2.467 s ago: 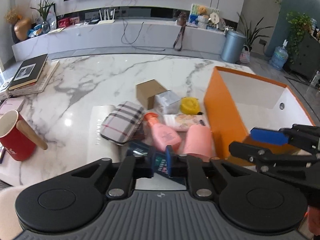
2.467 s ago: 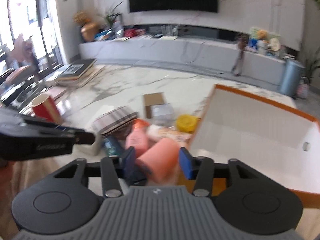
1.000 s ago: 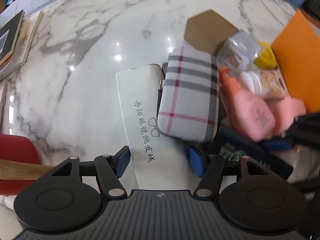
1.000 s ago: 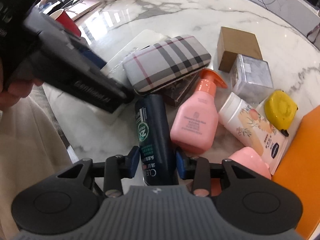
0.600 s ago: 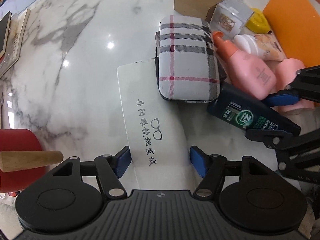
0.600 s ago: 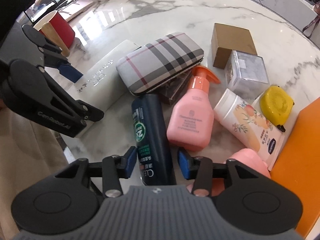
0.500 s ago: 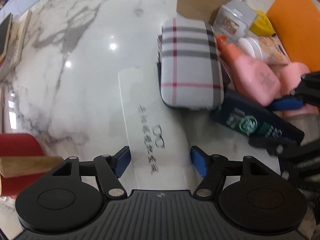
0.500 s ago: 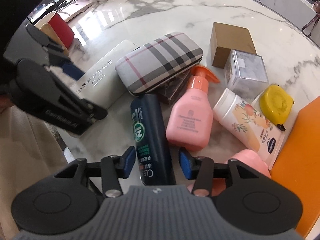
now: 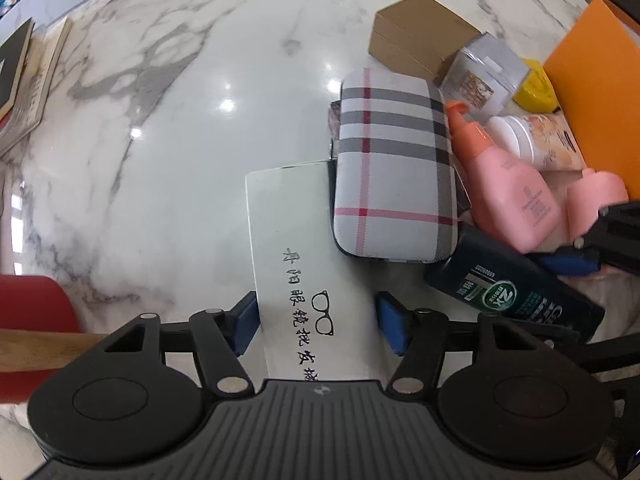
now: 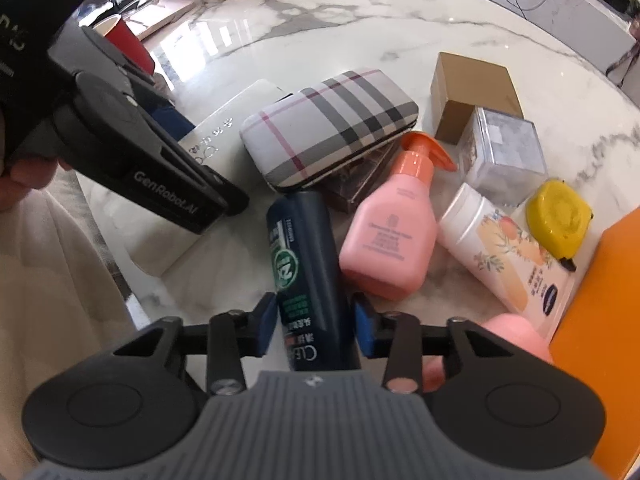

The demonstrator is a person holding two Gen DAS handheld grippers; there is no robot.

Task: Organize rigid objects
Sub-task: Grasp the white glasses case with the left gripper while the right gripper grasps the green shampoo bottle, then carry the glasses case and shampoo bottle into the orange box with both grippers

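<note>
On the white marble table [image 9: 160, 184] the orange box [image 9: 592, 92] shows only its outer wall, so its contents cannot be told. Beside it lie a long white cardboard case [image 9: 296, 248] printed with black Chinese characters and a spectacles drawing, a plaid fabric glasses case [image 9: 394, 168], and a dark green bottle [image 10: 308, 280] lettered "CLE". The left gripper [image 9: 316, 322] straddles the white case, its jaws just narrowed, the left pad touching and the right just clear; the right gripper [image 10: 316, 322], just closed, clamps the green bottle lying on the table.
</note>
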